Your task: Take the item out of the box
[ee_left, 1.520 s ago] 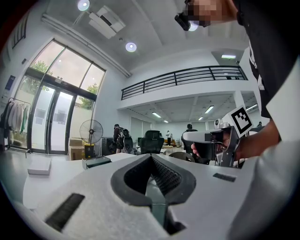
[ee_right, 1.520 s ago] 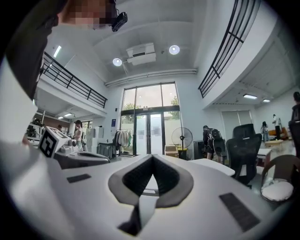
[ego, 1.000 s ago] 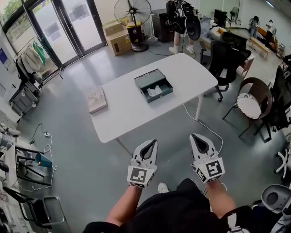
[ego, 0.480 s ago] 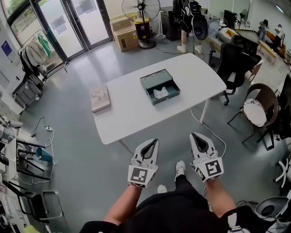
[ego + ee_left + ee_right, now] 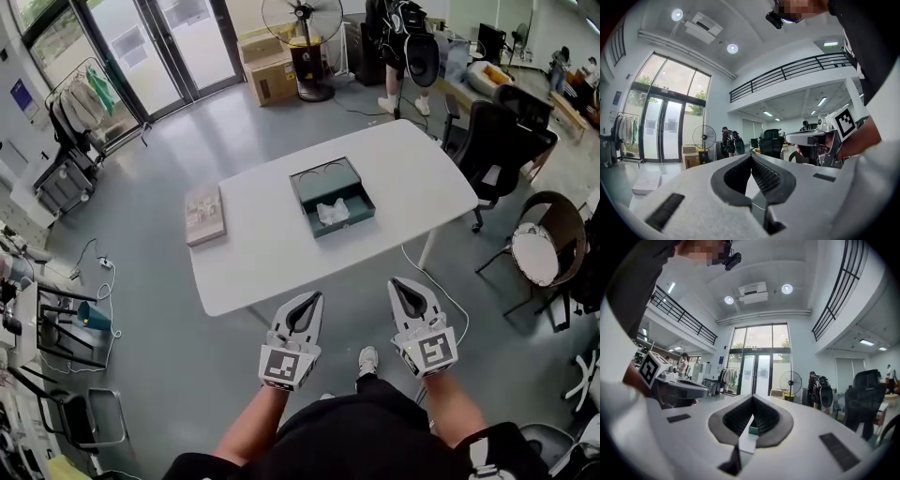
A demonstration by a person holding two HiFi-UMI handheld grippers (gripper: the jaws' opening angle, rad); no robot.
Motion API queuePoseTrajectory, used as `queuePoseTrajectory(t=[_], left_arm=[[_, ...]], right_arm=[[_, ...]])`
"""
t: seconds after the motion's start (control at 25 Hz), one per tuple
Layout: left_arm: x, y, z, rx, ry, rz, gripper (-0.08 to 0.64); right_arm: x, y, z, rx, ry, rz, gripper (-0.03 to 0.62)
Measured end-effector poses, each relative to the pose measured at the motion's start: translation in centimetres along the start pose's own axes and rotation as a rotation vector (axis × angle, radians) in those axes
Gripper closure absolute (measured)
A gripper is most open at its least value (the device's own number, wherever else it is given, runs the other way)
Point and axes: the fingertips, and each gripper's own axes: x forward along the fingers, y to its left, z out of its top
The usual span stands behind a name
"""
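A dark green open box [image 5: 332, 196] sits on the white table [image 5: 272, 244], with a pale crumpled item [image 5: 332, 212] lying in its front tray. The table lies ahead of me, its near edge just past my gripper tips. My left gripper [image 5: 313, 296] and right gripper [image 5: 397, 282] are held side by side at waist height, both shut with nothing between the jaws. In the left gripper view the jaws [image 5: 751, 157] meet at the tips; in the right gripper view the jaws [image 5: 753, 398] also meet, and a bit of the green box [image 5: 753, 429] shows through their gap.
A flat beige book-like box [image 5: 203, 214] lies at the table's left end. Black office chairs [image 5: 501, 141] stand right of the table, a floor fan [image 5: 302, 28] and cardboard boxes [image 5: 270, 67] behind it. A person [image 5: 401, 47] bends over at the back. A clothes rack [image 5: 80, 112] stands far left.
The table and box have come closer and lower in the head view as I walk toward them. Both grippers stay shut and level.
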Motion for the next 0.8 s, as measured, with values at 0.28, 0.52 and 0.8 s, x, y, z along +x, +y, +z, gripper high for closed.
queuePoseTrajectory(t=[0.28, 0.52, 0.8], left_arm=[[4.7, 0.9, -0.6, -0.013, 0.035, 0.049, 0.548], [7.6, 1.4, -1.0, -0.023, 0.063, 0.088, 0.548], [10.1, 2.3, -1.9, -0.041, 0.092, 0.127, 0.548]], right_arm=[[3.4, -3.9, -1.1, 0.066, -0.005, 0.066, 0.586], [5.4, -6.6, -2.0, 0.081, -0.002, 0.103, 0.586], [7.8, -8.9, -3.1, 0.094, 0.008, 0.138, 0.586]])
